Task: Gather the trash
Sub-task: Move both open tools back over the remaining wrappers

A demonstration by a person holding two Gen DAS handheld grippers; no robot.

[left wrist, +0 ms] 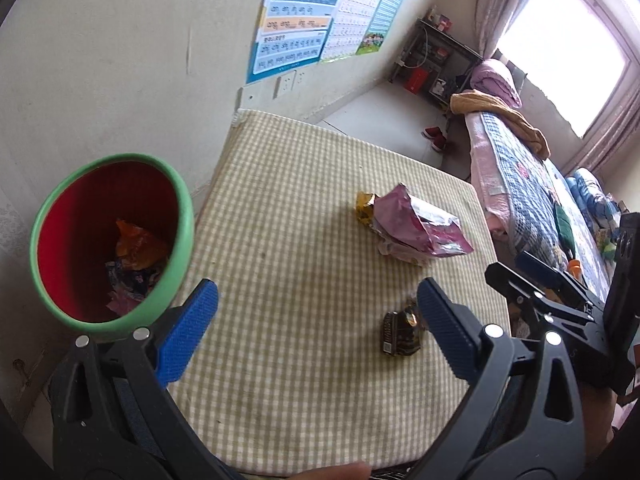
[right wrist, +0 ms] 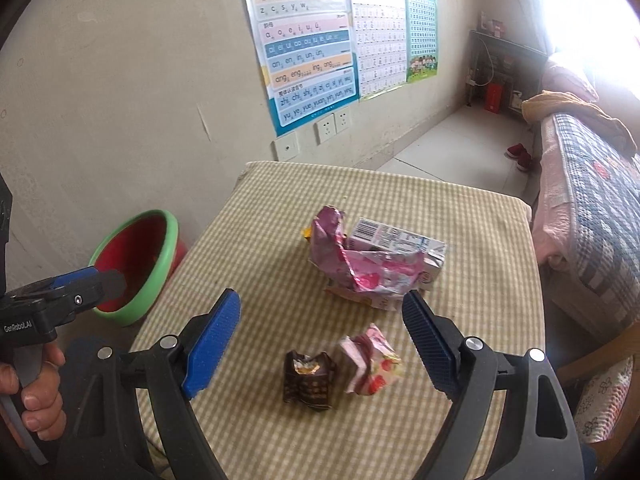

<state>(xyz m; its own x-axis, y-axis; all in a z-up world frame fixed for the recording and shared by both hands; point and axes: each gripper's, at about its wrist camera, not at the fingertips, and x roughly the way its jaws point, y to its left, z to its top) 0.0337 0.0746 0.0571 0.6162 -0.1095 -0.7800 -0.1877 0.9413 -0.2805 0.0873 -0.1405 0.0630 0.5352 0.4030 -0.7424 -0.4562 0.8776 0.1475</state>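
Observation:
A red bin with a green rim (left wrist: pixel 112 240) stands left of the checked table (left wrist: pixel 280 380), with wrappers inside; it also shows in the right wrist view (right wrist: pixel 140 264). On the table lie a dark brown wrapper (right wrist: pixel 308 380), a crumpled pink wrapper (right wrist: pixel 370 364), a large pink foil bag (right wrist: pixel 360 264) over a white carton (right wrist: pixel 396 244), and a yellow wrapper (left wrist: pixel 365 206). My left gripper (left wrist: pixel 318 328) is open and empty, above the table beside the bin. My right gripper (right wrist: pixel 322 336) is open and empty, above the two small wrappers.
The table (right wrist: pixel 480 320) stands against a wall with posters (right wrist: pixel 304 40) and sockets. A bed (right wrist: pixel 600 220) with a quilt runs along the right. A dark shelf (right wrist: pixel 504 72) and red shoes (right wrist: pixel 520 156) are on the far floor.

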